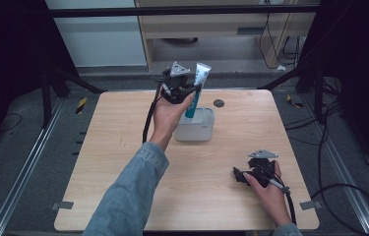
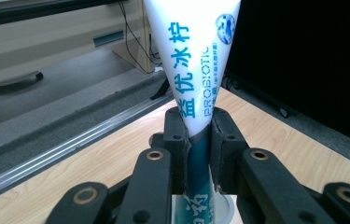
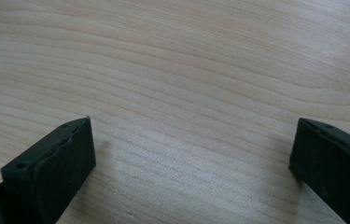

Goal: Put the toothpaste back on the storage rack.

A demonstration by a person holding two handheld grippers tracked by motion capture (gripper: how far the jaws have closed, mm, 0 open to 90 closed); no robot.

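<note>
Left gripper (image 2: 199,140) pinching toothpaste tube (image 2: 193,60) — long axis upright, directly above white cup (image 1: 195,129); right gripper (image 3: 191,154) spread wide — idle on surface (image 3: 186,56).

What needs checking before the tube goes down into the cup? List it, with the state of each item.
1. Grip: left gripper jaws are clamped on the toothpaste tube at its teal lower part: ok.
2. Tube attitude: upright, crimped end up, slightly tilted: ok.
3. Tube over the white cup: its lower end is inside the rim: ok.
4. Whether the tube's cap touches the cup's bottom: cannot tell.
5. Right gripper: jaws wide apart with nothing between them, low over the table, apart from the cup: ok.
6. Cup steadied: nothing holds it, so it may shift: not ok.
</note>
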